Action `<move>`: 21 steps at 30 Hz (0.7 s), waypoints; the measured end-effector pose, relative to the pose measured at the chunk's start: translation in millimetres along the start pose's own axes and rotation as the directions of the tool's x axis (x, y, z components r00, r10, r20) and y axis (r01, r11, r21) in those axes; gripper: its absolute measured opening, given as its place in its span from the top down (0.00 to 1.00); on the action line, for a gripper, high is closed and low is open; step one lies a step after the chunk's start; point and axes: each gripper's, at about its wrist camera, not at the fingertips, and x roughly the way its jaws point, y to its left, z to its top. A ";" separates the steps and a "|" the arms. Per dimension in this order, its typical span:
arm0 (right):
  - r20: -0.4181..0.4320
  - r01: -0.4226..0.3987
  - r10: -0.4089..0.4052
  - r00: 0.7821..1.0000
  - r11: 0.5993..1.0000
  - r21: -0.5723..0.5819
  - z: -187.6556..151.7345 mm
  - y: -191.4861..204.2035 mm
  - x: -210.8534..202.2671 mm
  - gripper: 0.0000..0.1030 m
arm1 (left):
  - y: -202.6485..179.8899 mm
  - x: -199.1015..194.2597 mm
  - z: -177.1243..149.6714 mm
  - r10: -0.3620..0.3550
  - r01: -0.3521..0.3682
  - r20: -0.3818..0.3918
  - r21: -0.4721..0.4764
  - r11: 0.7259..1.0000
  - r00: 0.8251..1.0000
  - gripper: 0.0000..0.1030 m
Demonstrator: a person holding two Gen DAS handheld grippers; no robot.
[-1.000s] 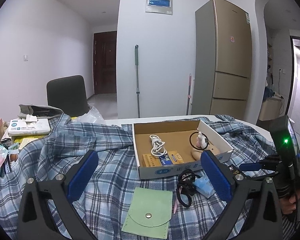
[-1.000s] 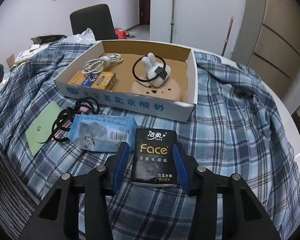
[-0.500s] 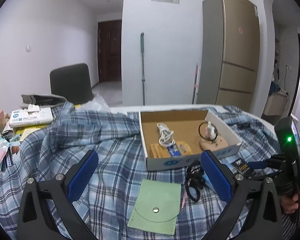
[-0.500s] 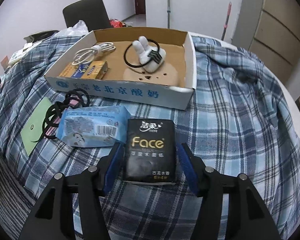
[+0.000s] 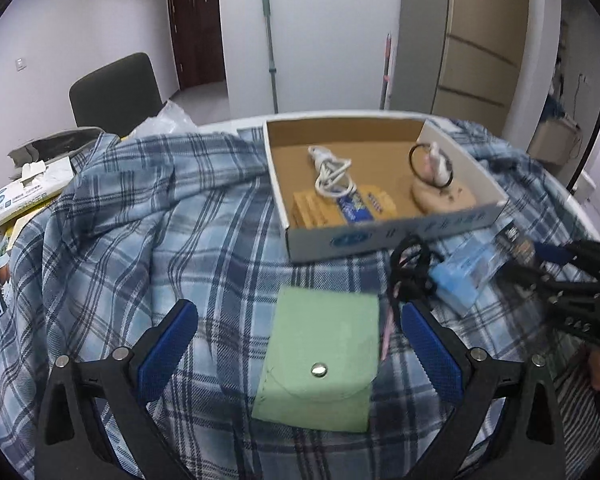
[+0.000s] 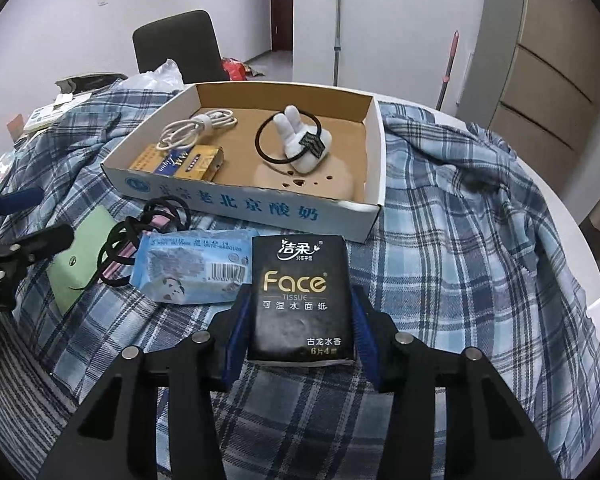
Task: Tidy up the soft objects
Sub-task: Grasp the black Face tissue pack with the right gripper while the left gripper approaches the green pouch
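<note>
A: How many things, counting from the cardboard box (image 6: 256,204)?

B: Inside it four: one white cable (image 6: 198,128), one yellow packet (image 6: 180,160), one plush rabbit hair tie (image 6: 300,140), one tan pad (image 6: 304,180). In front of it four: one black tissue pack (image 6: 302,300), one blue tissue pack (image 6: 192,270), one green pouch (image 5: 324,356), one tangle of black hair ties (image 6: 148,224).

A: And the tongs?

B: The right gripper (image 6: 300,332), tilted down in front of the box, has just been closing; its pads pinch the black pack's sides. The left gripper (image 5: 300,348), also tilted down, stands spread wide astride the pouch, touching nothing.
</note>
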 end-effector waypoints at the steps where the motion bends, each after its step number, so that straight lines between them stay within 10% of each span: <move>1: 0.006 -0.001 0.001 1.000 1.000 -0.003 -0.2 0.6 -1.2 0.55 | 0.4 1.8 -0.2 -0.008 0.008 -0.011 0.001 1.000 1.000 0.08; 7: 0.015 -0.011 0.011 1.000 1.000 -0.012 -0.2 2.3 -3.0 0.55 | 9.7 11.7 1.3 -0.042 0.042 -0.081 -0.006 0.999 0.996 0.22; 21: 0.015 -0.035 0.035 0.999 0.999 -0.024 -0.4 2.4 -3.7 0.55 | -4.1 35.8 5.9 -0.060 0.086 -0.206 0.117 0.989 0.977 0.22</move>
